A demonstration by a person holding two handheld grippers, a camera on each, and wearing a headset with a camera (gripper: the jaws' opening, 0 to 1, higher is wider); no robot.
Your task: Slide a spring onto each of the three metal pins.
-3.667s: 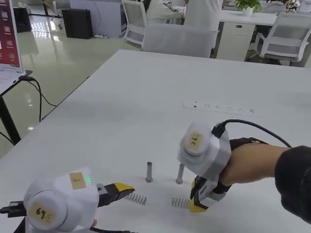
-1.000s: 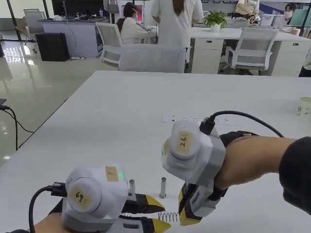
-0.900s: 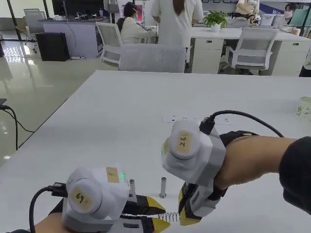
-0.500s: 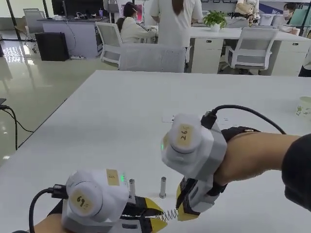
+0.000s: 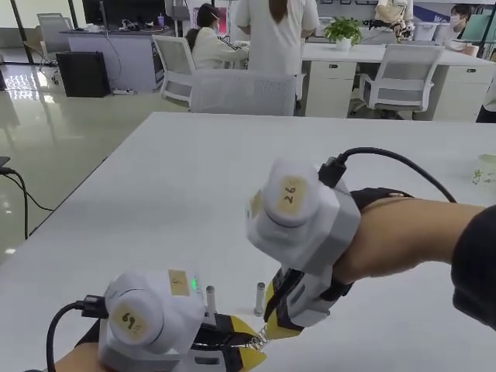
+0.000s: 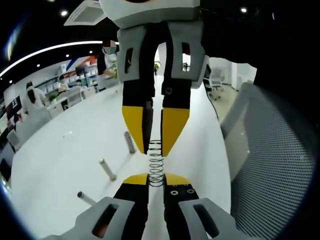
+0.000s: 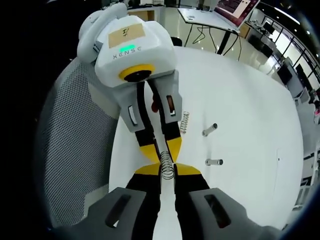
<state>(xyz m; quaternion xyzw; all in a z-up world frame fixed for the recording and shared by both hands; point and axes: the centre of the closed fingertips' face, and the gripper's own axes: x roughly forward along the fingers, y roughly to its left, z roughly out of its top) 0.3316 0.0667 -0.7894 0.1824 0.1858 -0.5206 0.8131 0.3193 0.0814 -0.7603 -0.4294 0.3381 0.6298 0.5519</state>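
A small steel spring point(image 5: 258, 339) hangs just above the white table point(image 5: 194, 170), stretched between both grippers. My left gripper point(image 5: 246, 350) is shut on one end of the spring point(image 6: 156, 162). My right gripper point(image 5: 271, 329) comes down from above, shut on the other end of the spring point(image 7: 166, 166). In the left gripper view my left gripper point(image 6: 156, 179) meets the right gripper point(image 6: 156, 137) tip to tip. Two upright metal pins point(image 5: 210, 298) point(image 5: 260, 297) stand just behind the tips. Three bare pins point(image 6: 129, 142) point(image 6: 106, 169) point(image 6: 86, 198) show there. Another spring point(image 7: 184, 122) lies on the table near two pins point(image 7: 209, 130) point(image 7: 214, 162).
The table stretches far ahead. A grey chair point(image 5: 244, 93) stands at its far edge, with desks, chairs and people beyond. A mesh office chair point(image 6: 280, 165) is close beside the table's near edge.
My right gripper has risen and swung left, closer to the left gripper. The spring between the two has come up with it, and less of it shows.
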